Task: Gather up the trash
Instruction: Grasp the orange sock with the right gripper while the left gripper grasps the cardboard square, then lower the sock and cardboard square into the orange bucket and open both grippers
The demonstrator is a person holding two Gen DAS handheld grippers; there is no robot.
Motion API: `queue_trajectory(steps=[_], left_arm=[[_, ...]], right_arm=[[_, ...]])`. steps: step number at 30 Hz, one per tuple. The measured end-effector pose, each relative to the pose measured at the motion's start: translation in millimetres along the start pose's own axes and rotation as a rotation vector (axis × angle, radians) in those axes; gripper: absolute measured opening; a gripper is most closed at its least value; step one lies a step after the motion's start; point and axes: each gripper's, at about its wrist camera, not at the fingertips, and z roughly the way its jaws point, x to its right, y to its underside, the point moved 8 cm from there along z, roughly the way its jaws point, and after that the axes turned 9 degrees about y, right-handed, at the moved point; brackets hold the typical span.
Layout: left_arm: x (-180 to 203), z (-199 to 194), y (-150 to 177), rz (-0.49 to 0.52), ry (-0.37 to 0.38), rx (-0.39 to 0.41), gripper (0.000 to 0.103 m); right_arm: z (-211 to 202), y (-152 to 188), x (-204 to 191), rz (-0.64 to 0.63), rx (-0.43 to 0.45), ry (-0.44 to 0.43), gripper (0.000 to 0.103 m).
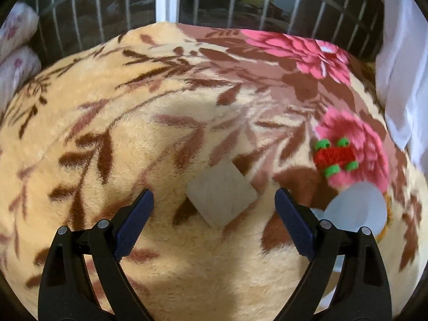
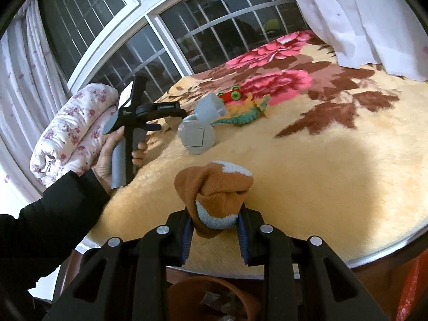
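My right gripper (image 2: 215, 214) is shut on an orange-brown sock (image 2: 214, 184) with a pale fluffy lining, held over the near edge of the bed. A brown bin (image 2: 214, 294) with scraps in it sits right below. My left gripper (image 1: 216, 200) hangs open over the blanket, with a pale square piece (image 1: 222, 195) lying between its blue pads (image 1: 139, 214), untouched. In the right wrist view a hand (image 2: 107, 155) holds the left gripper (image 2: 168, 117) next to a grey cup (image 2: 211, 107) and the square piece (image 2: 194, 137).
A floral plush blanket (image 1: 107, 160) covers the bed. A red toy car with green wheels (image 1: 335, 157) and a pale round cup (image 1: 358, 208) lie to the right of the left gripper. A rolled flowered quilt (image 2: 75, 128) lies by the barred window (image 2: 160, 40). A white curtain (image 2: 361, 13) hangs at the right.
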Motion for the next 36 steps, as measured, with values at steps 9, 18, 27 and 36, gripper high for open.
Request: queue_trajectory(steps=[9, 18, 27, 36], left_arm=[[-6.3, 12.5, -4.8, -0.039, -0.074, -0.018, 0.048], [5.1, -10.5, 10.0, -0.020, -0.013, -0.021, 0.048], [25.6, -99.1, 55.8, 0.097, 0.042, 0.059, 0.048], [56.7, -178.8, 153.1, 0.229, 0.053, 0.060, 0.048]], right_arm=[[2.4, 2.9, 6.9, 0.034, -0.006, -0.047, 0.028], [-6.5, 6.3, 2.9, 0.032, -0.010, -0.035, 0.028], [-24.4, 19.4, -24.0, -0.028, -0.017, -0.025, 0.028], [-46.2, 44.9, -62.2, -0.111, -0.046, -0.044, 0.028]])
